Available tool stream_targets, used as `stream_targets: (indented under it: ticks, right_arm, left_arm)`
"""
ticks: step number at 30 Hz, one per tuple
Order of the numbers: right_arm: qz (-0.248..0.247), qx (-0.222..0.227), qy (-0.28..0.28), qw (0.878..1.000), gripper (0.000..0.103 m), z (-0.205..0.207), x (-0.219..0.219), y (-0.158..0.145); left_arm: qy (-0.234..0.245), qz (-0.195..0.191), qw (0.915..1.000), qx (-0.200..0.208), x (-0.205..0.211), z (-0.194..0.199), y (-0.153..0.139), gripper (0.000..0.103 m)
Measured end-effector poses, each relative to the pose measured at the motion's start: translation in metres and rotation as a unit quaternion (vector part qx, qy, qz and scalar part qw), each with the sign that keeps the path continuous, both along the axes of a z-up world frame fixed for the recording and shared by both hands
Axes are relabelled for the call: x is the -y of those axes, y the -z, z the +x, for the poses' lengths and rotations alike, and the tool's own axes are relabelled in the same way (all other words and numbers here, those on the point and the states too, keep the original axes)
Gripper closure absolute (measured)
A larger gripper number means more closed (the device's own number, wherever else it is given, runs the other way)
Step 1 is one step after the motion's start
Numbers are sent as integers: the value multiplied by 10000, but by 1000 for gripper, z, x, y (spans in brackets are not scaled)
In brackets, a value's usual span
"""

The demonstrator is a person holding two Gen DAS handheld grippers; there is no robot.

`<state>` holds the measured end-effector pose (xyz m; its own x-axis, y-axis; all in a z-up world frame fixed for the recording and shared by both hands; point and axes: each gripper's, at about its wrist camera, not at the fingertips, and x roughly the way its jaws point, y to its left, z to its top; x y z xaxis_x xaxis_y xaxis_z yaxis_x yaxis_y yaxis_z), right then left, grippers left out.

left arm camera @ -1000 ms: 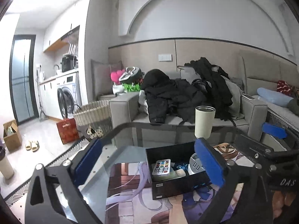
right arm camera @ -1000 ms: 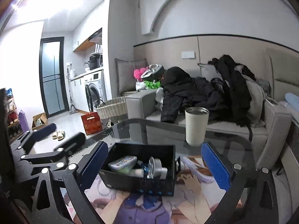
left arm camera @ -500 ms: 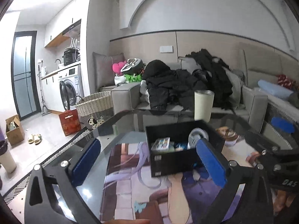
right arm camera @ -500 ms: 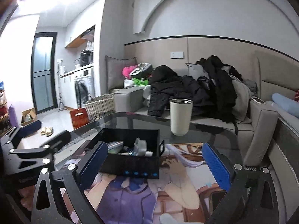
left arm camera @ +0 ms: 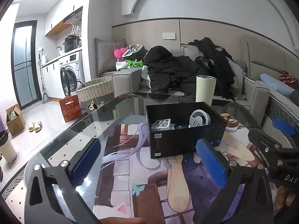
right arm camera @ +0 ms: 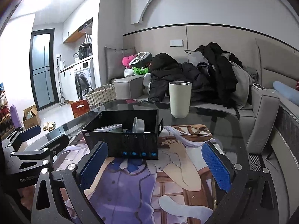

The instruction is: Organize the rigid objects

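Black box sits mid-counter on the printed mat, w/ a remote, a round grey-white disc thing and other small bits inside. Box looks like stiff card: prob light, walls could flex if squeezed hard, so best taken across a side wall near the rim, or pushed flat along the mat. Cream tumbler stands upright behind the box, well apart from it, near the counter's far edge; rigid, smooth, likely slippery, so grip low on the body. Left gripper and right gripper both hover just short of the box, jaws spread wide, holding nothing. Glass counter, dark and reflective; sofa piled w/ coats behind, wicker basket and washer to the left
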<state>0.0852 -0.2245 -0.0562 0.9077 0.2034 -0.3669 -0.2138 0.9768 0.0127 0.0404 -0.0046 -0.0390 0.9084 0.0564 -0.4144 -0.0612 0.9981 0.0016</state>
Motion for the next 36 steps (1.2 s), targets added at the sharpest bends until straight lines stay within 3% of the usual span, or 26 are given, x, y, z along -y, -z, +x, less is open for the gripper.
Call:
stream_targets:
  ticks: [36]
  right_arm:
    - [11, -176, -99, 9998, 1, 5, -8, 4]
  left_arm:
    - [78, 33, 9999, -142, 3, 1, 1, 0]
